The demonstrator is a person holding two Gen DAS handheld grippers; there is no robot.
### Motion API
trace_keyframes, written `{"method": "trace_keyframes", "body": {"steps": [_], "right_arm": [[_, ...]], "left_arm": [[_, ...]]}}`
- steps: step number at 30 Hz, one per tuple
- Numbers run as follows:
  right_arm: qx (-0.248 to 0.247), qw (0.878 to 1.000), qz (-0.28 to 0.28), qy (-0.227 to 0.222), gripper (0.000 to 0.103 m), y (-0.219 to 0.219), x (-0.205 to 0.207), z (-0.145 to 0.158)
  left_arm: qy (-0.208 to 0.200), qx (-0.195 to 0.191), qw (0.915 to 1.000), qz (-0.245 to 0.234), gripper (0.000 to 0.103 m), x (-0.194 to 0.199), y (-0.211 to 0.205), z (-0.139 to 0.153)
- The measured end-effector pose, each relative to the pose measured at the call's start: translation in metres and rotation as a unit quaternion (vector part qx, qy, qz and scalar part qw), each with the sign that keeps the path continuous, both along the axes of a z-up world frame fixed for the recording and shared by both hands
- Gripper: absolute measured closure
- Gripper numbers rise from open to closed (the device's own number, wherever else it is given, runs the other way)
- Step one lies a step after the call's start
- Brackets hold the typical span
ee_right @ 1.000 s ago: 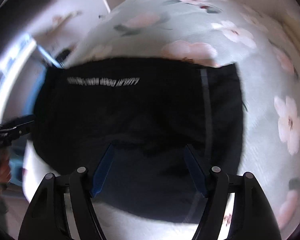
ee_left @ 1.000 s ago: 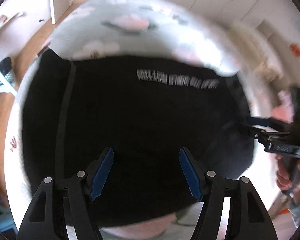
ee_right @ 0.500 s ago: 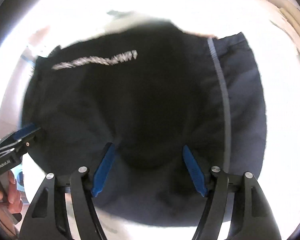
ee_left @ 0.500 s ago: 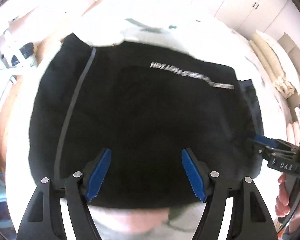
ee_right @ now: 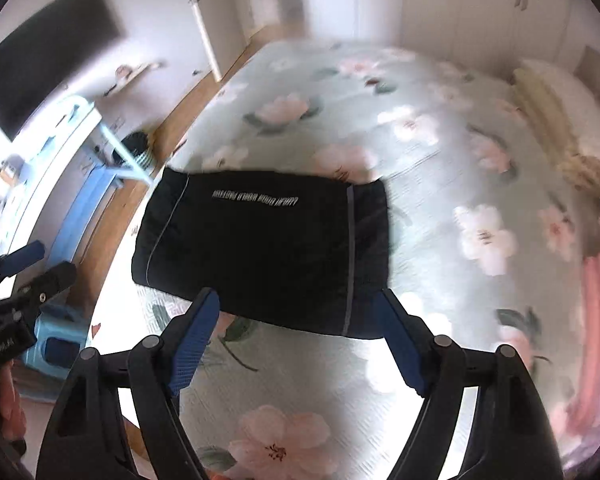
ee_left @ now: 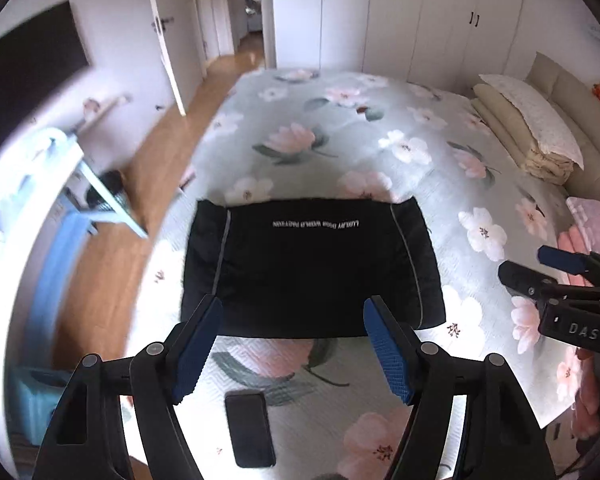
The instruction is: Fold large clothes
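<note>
Left hand-held gripper: black frame, blue ribbed pads, jaws spread wide, holding nothing, raised above the bed.

Right hand-held gripper: same build, jaws equally wide apart, empty, also clear of the fabric.

Folded black garment with white lettering and thin grey side stripes: lies flat as a neat rectangle on the floral pale-green bedspread, near the bed's foot edge.

Black rectangular phone: flat on the bedspread, nearer the camera than the garment, apart from it.

Cream pillows: far right of the garment.
</note>
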State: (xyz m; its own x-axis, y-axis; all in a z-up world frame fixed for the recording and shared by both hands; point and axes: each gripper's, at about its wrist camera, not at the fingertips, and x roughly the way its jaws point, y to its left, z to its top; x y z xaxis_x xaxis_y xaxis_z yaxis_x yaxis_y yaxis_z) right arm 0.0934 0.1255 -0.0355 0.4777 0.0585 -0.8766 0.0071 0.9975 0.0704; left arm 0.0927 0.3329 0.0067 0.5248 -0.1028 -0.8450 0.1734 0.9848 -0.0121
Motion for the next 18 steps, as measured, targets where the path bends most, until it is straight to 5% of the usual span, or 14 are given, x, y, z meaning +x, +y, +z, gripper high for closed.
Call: {"method": "trace_keyframes", "body": {"steps": [7,18], "right_arm": [[-0.014,0.999,-0.015,-0.025,0.016,0.002,-0.033,0.065],[-0.033,0.999,-0.038,-0.017,0.015,0.039,-0.059,0.103]], "left_arm": [[-0.022,0.018,0.9992,0.028,0.028,-0.037,-0.011,0.063],[-0.036,0.002,0.9993,0.007,0.028,-0.041,0.02,0.081]]}}
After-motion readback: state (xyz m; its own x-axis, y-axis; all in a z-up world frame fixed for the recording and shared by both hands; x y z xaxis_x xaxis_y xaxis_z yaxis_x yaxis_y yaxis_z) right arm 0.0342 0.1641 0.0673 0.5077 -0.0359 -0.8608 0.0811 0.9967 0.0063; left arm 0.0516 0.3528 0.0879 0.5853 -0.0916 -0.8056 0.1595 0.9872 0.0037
